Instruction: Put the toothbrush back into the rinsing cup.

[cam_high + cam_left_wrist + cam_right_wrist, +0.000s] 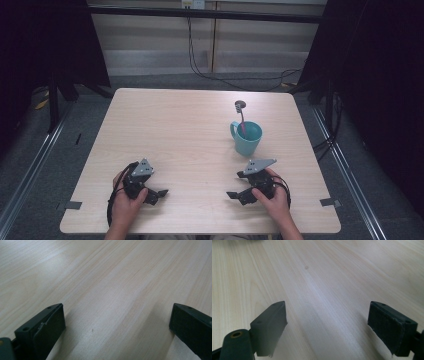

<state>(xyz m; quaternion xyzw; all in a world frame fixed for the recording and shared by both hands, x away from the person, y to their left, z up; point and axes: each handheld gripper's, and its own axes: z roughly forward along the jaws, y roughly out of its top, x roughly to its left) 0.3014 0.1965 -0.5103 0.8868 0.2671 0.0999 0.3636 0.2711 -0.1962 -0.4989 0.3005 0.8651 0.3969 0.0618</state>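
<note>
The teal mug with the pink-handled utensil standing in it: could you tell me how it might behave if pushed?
The teal ceramic-looking mug would probably slide rather than tip, since it stands broad and upright on the smooth pale wooden table. The pink-handled utensil leans loosely against the rim, so it may well rattle or shift.

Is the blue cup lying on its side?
No, the blue cup stands upright on the table, its open mouth facing up and a pink-handled brush sticking out of it.
</note>
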